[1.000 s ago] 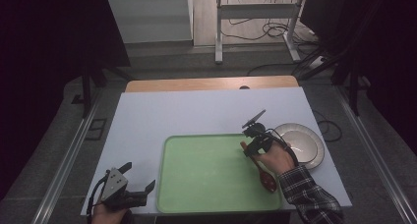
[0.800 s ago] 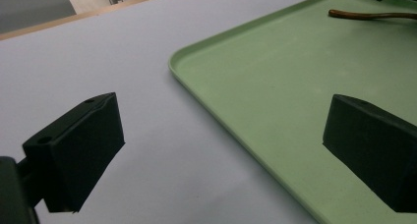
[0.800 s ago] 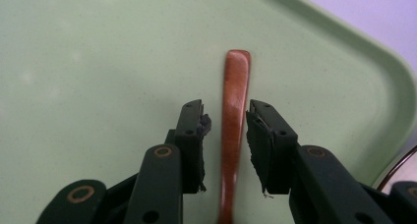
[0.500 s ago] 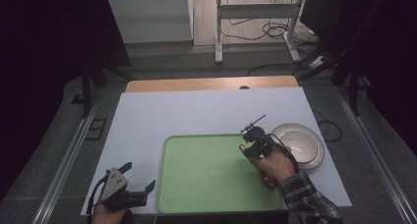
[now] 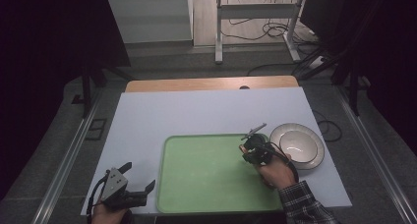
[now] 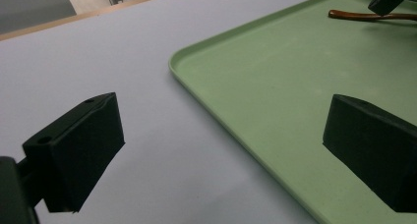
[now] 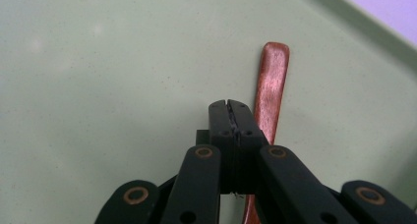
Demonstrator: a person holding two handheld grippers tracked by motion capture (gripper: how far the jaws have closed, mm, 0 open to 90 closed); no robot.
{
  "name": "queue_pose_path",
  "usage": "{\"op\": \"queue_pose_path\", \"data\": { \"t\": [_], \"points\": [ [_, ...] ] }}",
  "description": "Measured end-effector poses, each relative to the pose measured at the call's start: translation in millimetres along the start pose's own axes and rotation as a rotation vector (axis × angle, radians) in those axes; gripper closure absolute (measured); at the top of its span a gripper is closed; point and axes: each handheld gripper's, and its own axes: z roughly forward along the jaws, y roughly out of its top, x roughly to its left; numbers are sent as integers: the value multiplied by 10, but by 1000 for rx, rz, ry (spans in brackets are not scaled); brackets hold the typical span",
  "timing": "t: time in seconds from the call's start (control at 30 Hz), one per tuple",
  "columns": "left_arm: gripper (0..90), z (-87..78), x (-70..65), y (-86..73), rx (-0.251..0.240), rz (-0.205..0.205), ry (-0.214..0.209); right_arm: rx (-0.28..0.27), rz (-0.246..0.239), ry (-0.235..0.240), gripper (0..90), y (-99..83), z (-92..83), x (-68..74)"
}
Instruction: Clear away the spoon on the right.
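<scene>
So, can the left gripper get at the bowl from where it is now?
Probably not directly. The left gripper sits open at the table's near left corner, while the bowl stands beyond the green tray, and the right gripper with its hand lies in between.

One green tray (image 5: pixel 206 172), one bowl (image 5: pixel 297 145), one brown wooden utensil (image 7: pixel 270 86), two tongs: left (image 5: pixel 140 189), right (image 5: pixel 248 153).

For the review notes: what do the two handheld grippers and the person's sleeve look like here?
Both grippers are black. The left gripper carries a grey three-cornered plate with small dark dots on top, and a dark cable loops from it. Its jaws are blunt, blocky black wedges with small holes. The right gripper has flat black link bars pinned with copper-coloured rivets, and a dark cable trails back over the hand. The sleeve is dark plaid with light lines.
</scene>
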Motion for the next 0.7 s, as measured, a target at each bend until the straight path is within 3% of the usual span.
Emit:
{"op": "queue_pose_path", "data": {
  "t": [0.27,0.7],
  "points": [
    [18,-4,2,0,-1,-2,-4,7,2,-35,896,-72,18,-13],
    [17,-4,-1,0,-1,0,-5,26,37,-53,896,-135,54,-93]
  ]
}}
